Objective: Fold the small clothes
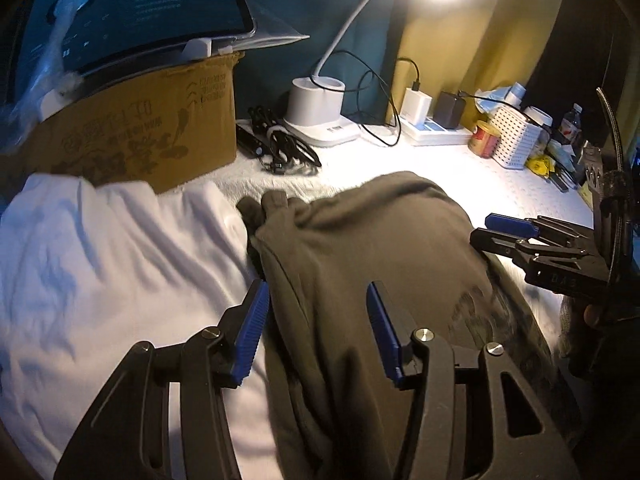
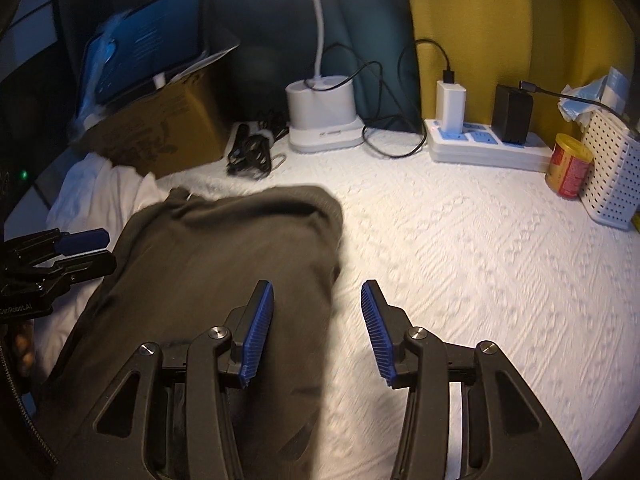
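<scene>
A dark olive garment [image 1: 360,248] [image 2: 224,248] lies in a folded bundle on the white textured bedcover [image 2: 460,260]. A crumpled white garment [image 1: 100,260] [image 2: 100,192] lies beside it on its left. My left gripper [image 1: 317,286] hovers over the olive garment's left edge with its blue pads apart and nothing pressed between them. My right gripper [image 2: 317,288] stands open over the garment's right edge, its left finger above the cloth and its right finger above the bare cover. Each gripper also shows from the side in the other view: right gripper [image 1: 500,228], left gripper [image 2: 88,248].
A cardboard box [image 1: 140,128] carrying a tablet [image 1: 132,8] stands behind the white garment. Along the back are coiled black cables [image 1: 280,148], a lamp base [image 1: 316,112], a power strip [image 1: 432,128] with chargers, a red can [image 1: 486,140] and a white perforated basket [image 1: 516,140].
</scene>
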Tool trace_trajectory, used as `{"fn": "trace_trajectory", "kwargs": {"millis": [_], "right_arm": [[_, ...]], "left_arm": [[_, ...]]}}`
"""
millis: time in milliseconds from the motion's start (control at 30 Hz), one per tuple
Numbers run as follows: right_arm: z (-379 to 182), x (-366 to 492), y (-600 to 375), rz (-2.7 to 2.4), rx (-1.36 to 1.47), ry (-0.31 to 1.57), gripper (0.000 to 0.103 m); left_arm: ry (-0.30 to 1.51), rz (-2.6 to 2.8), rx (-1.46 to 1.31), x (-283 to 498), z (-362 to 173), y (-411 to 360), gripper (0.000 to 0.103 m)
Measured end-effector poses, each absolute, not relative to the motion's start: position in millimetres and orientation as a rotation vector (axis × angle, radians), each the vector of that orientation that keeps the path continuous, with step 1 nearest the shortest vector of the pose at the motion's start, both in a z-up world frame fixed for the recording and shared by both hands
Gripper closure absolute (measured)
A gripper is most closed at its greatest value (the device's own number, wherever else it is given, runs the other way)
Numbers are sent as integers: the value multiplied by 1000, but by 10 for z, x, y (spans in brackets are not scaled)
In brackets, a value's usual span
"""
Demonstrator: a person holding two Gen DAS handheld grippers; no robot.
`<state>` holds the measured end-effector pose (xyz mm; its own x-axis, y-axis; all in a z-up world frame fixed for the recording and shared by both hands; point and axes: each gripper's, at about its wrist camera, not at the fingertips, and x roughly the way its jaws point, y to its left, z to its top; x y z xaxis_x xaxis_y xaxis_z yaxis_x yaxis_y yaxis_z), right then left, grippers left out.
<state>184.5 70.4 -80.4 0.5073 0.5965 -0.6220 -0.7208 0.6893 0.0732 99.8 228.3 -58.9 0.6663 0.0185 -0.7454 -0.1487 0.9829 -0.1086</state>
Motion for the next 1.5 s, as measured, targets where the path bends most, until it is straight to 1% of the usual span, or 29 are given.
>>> {"fn": "trace_trajectory", "kwargs": {"millis": [300,500,700,833,967,1167,1200,1267,1300,1333,1500], "right_arm": [[-964,1529,593,817,-220,700,55],[-1052,1340,457,823,-213,708,55],[-1116,1143,306,839,-194,723,55],[-1153,1008,165,854,-183,739,55],[-1205,858,22,887,-163,749,55],[-1237,572,-91,925,-187,728,66],[-1240,549,-107,929,-187,727,66],[-1252,493,-152,940,-183,730,67],[-1261,462,-178,949,-179,734,70],[-1270,444,-195,958,-176,739,71],[-1330,333,-328,972,-153,749,71]], "left_arm": [[884,73,-168,673,-811,2186,52],[877,107,-147,490,-841,2170,53],[844,148,-140,336,-802,2091,52],[792,140,-96,183,-699,1914,52],[779,138,-91,78,-668,1771,52],[791,139,-93,-35,-700,1545,52],[792,142,-104,-50,-705,1524,51],[790,146,-112,-77,-700,1483,40],[785,144,-121,-90,-691,1455,30],[782,139,-127,-100,-685,1430,28],[791,123,-116,-114,-675,1279,28]]}}
